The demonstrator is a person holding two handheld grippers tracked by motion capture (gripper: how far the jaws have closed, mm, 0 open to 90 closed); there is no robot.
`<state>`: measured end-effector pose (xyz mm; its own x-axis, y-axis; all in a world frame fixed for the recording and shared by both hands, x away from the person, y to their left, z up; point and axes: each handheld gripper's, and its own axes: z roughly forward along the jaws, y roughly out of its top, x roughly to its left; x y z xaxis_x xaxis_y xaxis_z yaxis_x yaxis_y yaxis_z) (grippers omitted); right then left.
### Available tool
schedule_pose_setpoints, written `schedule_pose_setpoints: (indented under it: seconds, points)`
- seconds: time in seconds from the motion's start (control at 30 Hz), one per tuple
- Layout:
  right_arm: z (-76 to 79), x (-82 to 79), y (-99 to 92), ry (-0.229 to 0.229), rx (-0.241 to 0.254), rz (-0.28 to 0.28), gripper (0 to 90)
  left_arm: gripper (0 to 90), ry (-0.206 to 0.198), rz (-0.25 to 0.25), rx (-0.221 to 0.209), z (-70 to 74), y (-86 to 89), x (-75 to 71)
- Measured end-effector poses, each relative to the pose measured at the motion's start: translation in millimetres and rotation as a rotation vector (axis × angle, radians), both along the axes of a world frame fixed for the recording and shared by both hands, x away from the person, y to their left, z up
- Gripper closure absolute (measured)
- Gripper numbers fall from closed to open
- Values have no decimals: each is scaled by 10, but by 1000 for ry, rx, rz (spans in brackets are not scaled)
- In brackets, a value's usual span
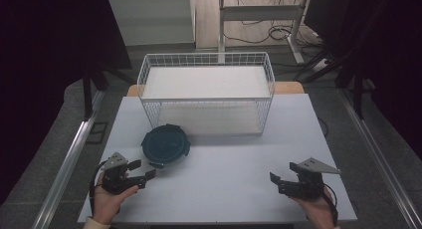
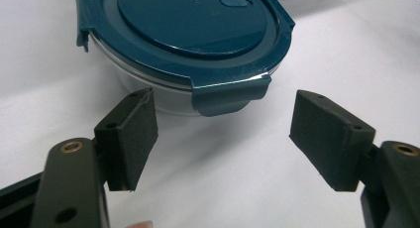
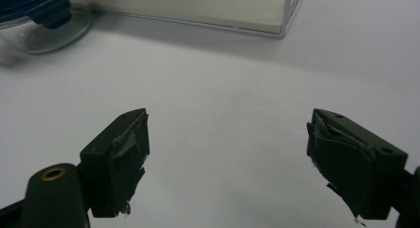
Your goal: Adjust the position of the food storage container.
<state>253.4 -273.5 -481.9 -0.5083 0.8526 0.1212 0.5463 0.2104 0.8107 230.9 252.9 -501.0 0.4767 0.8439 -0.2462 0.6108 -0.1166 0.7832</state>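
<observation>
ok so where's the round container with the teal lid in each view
High view: the round container sits left of centre, just ahead of the left gripper.
Left gripper view: it spans the top, its latch tab facing the open jaws.
Right gripper view: its edge shows in the top left corner.
Shared landmark: the white table, and the white wire basket behind it.

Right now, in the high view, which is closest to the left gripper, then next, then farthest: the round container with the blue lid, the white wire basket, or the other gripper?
From the left gripper:
1. Round container with the blue lid, just ahead of its open jaws, not touching.
2. White wire basket, behind the container at the table's far side.
3. Right gripper, across the table at the near right corner.
</observation>
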Motion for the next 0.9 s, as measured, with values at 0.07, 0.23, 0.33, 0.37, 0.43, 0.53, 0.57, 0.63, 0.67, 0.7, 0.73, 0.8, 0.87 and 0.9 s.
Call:
schedule_pose_setpoints:
  seconds: [0.07, 0.23, 0.33, 0.37, 0.43, 0.53, 0.57, 0.63, 0.67, 0.7, 0.73, 0.8, 0.87, 0.9]
  points:
    - [3, 11, -9, -2, 0, 1, 171, 257, -6, 4, -4, 46, 5, 5]
    - [-8, -7, -26, -4, 5, 1, 186, 260, 14, -2, -67, 147, 15, 44]
    - [-9, -23, -16, -11, -5, 13, 187, 260, 9, -5, -43, 265, -12, 71]
    - [-11, -23, -16, -10, -6, 13, 189, 260, 8, -8, -34, 310, -20, 85]
    - [-18, -18, -27, -12, -9, 17, 205, 260, 4, -12, -24, 347, -27, 97]
    - [-25, -15, -35, -11, -7, 6, 209, 260, -6, -26, 6, 482, -46, 161]
    - [-23, -13, -36, -10, -5, 1, 209, 260, -5, -27, 9, 503, -47, 174]
    - [-21, -10, -32, -10, -3, -5, 209, 259, -4, -31, 13, 552, -38, 222]
    - [-22, -9, -30, -10, -3, -7, 209, 260, -3, -29, 16, 567, -32, 243]
    - [-24, -8, -26, -9, -2, -8, 209, 260, 0, -25, 20, 579, -25, 265]
    - [-24, -8, -26, -9, -2, -8, 209, 260, 0, -25, 20, 579, -25, 265]
    - [-32, -6, -18, -7, -9, -10, 207, 261, 11, -10, 28, 609, 11, 324]
    - [-35, -5, -17, -5, -12, -11, 206, 262, 10, 0, 30, 635, 35, 357]
    - [-35, -4, -19, -6, -15, -10, 206, 264, 12, 4, 31, 649, 47, 374]
